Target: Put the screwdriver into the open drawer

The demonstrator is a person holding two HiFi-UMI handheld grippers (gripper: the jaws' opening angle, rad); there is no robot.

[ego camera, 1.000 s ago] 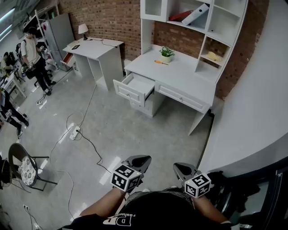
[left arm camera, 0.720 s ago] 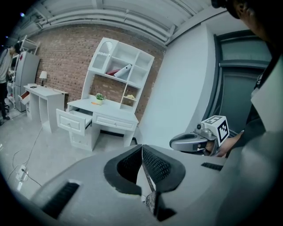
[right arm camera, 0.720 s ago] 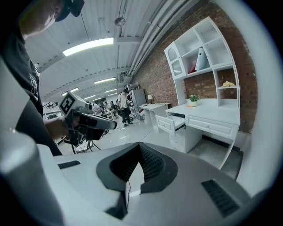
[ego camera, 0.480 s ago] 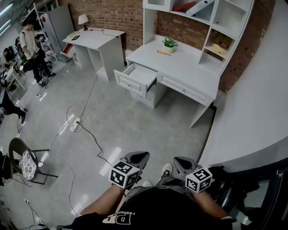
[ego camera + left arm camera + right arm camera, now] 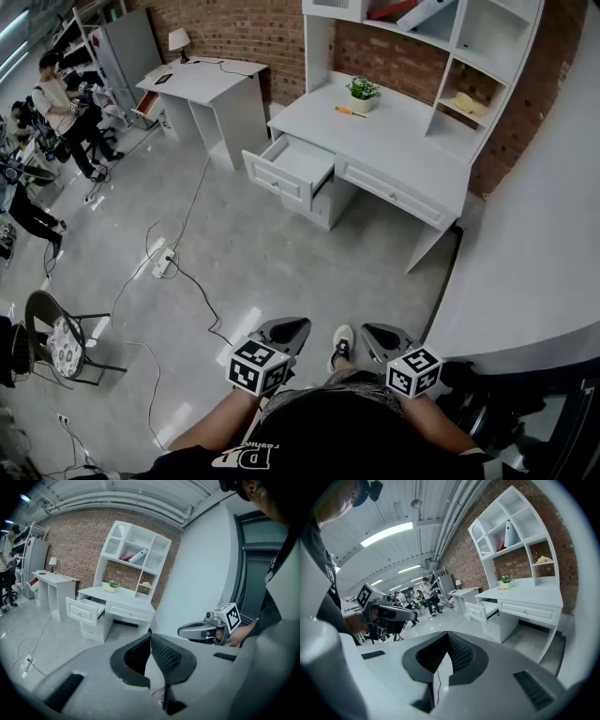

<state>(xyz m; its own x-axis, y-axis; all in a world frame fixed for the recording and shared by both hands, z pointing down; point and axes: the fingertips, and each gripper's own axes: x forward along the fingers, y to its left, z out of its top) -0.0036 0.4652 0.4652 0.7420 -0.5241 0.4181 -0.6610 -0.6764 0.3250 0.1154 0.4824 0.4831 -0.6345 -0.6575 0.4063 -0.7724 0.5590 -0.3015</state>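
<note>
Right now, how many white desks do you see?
2: the near desk, with shelves and open drawer; the far desk, with a lamp, left of it. Others may be hidden.

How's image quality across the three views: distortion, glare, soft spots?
Head view: sharp, evenly lit; faint glare patch on the floor; screwdriver only a small orange sliver. Left gripper view: strong fisheye, black vignette corners, desk crisp, left gripper fills the lower frame. Right gripper view: same fisheye; ceiling light strip blown out.
</note>
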